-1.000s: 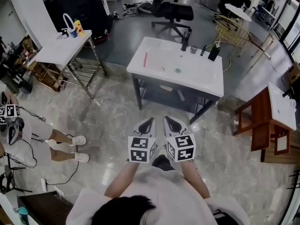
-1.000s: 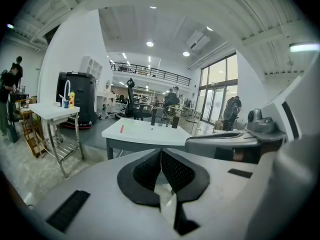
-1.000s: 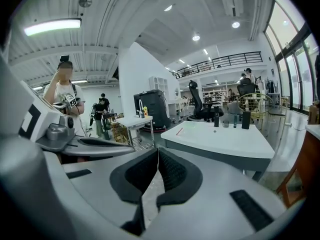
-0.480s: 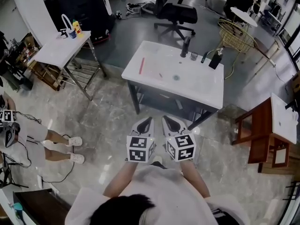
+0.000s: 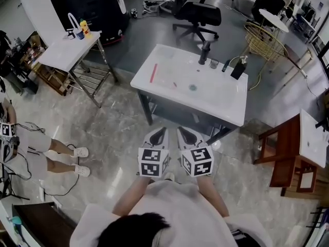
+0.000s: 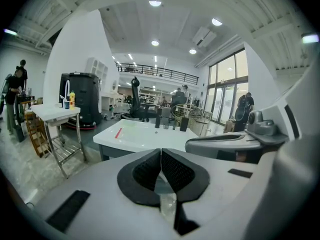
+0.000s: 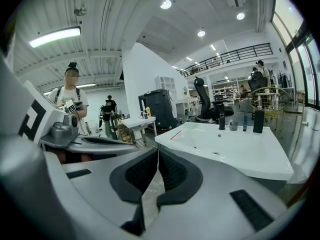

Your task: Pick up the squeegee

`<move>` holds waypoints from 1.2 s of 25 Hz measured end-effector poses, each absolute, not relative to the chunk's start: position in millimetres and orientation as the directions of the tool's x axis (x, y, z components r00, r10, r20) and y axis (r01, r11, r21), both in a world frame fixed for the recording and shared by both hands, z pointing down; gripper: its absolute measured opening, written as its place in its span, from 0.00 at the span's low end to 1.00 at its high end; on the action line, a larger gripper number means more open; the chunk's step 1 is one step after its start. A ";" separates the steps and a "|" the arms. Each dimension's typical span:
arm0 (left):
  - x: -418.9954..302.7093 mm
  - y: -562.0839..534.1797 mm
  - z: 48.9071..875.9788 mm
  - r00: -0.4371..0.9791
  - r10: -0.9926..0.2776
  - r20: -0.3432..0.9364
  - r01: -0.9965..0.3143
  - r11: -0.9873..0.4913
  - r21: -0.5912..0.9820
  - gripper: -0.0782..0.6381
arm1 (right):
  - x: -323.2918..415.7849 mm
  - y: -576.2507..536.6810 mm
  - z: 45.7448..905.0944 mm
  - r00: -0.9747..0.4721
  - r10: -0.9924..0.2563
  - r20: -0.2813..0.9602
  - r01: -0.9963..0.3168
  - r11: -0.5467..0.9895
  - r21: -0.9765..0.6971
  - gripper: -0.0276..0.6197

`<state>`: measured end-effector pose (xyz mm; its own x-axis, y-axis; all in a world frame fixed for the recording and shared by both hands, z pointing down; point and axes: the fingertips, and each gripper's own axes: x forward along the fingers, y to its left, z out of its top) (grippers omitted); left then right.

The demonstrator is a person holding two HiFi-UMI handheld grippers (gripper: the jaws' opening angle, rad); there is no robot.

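Observation:
A thin red squeegee (image 5: 153,72) lies on the left part of a white sink counter (image 5: 226,107) ahead of me. It shows as a red strip in the left gripper view (image 6: 118,132) and in the right gripper view (image 7: 175,134). My left gripper (image 5: 160,134) and right gripper (image 5: 184,133) hang side by side over the floor, just short of the counter's near edge. Both point at the counter. Each has its jaws shut with nothing between them. A black faucet (image 5: 204,52), a cup (image 5: 214,64) and a black bottle (image 5: 237,68) stand along the counter's far side.
A second white table (image 5: 67,53) with bottles stands at the left, with a person (image 5: 31,148) below it. An office chair (image 5: 198,14) and a wire basket chair (image 5: 262,40) are behind the counter. Wooden stools (image 5: 288,158) stand at the right.
The sink counter has drawn nearer and sits lower in the head view. Both grippers moved forward together towards it and stayed shut.

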<state>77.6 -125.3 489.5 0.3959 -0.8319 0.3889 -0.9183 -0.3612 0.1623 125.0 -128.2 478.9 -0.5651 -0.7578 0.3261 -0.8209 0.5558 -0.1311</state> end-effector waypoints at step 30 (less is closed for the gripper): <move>93.0 -153.2 505.3 0.385 -0.824 0.417 -0.923 -0.357 0.147 0.15 | 134.4 -154.1 494.5 -0.598 -0.741 0.306 -0.801 0.571 -0.180 0.09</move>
